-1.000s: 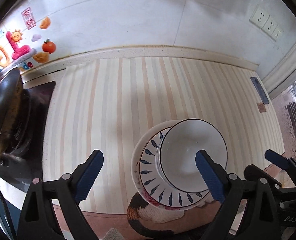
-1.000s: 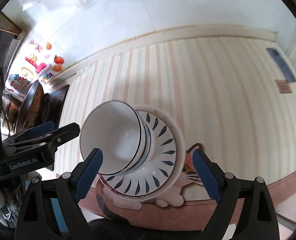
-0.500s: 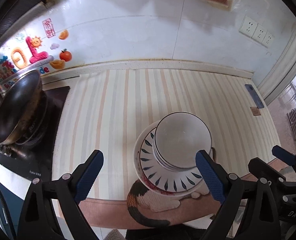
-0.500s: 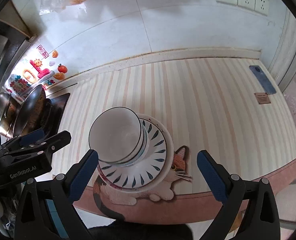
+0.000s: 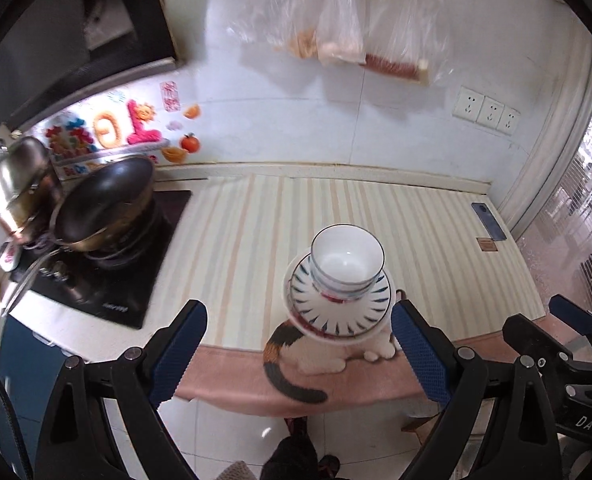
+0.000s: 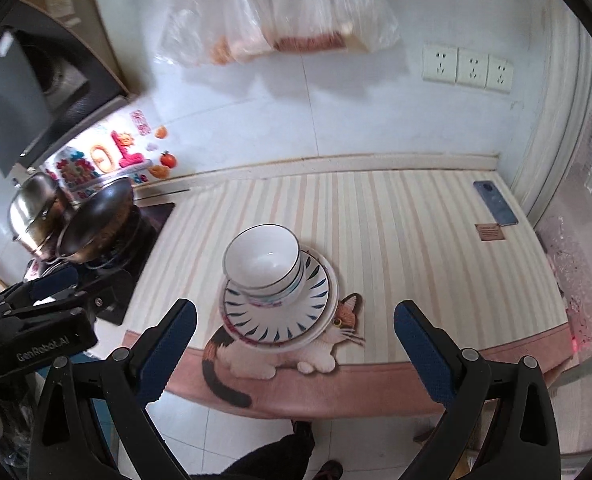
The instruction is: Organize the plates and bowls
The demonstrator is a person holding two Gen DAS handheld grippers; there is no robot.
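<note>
- White bowls (image 6: 262,264), nested with dark rim lines, sit upright on a stack of plates (image 6: 278,316); top plate has blue leaf marks around its rim.
- Whole stack rests near the front edge of the striped mat (image 6: 396,240) on the counter, partly over the printed cat (image 6: 336,340).
- No long axis on the stack: round from every side, so approach angle is free.
- Left gripper (image 5: 296,354): jaws wide apart, nothing between the pads. Stack lies ahead of and below it, toward its right finger, well apart, no contact.
- Right gripper (image 6: 294,354): jaws spread wide, empty. Stack lies ahead and below, offset toward its left finger, apart from both pads.
- So the stack sits between the two grippers, roughly equally far from each; neither is clearly nearer.
- Judgement: bowls and plates look already gathered into one pile, task near done or done; any further move would need a descent forward and down.
- Risk if re-approached: stack is close to the counter's front edge, a nudge could push it off.
- Outward: wok (image 5: 104,204) and steel pot (image 5: 20,184) on the stove at left, phone (image 6: 496,204) far right on the mat, sockets (image 6: 468,68) on the wall.
</note>
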